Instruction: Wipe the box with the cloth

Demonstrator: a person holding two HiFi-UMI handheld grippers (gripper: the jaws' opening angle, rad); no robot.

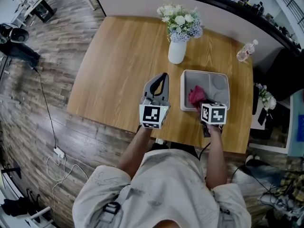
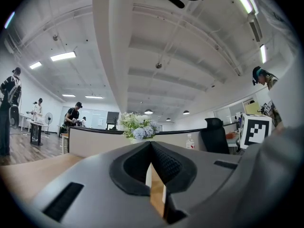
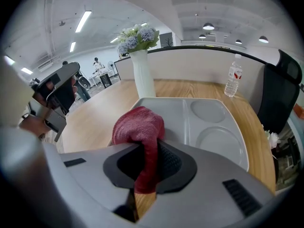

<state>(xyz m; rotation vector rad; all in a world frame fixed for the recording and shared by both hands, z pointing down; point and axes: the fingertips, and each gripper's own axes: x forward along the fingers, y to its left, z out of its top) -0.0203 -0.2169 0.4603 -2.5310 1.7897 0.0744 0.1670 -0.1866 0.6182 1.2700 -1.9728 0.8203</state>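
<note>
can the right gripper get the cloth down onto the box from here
Likely yes: the right gripper is shut on the cloth just over the near edge of the box, and nothing stands between them.

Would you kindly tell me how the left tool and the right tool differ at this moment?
The right tool is shut on the red cloth; the left tool is shut on nothing. The right tool reaches over the grey box; the left tool sits beside it, over the table. Both are grey.
</note>
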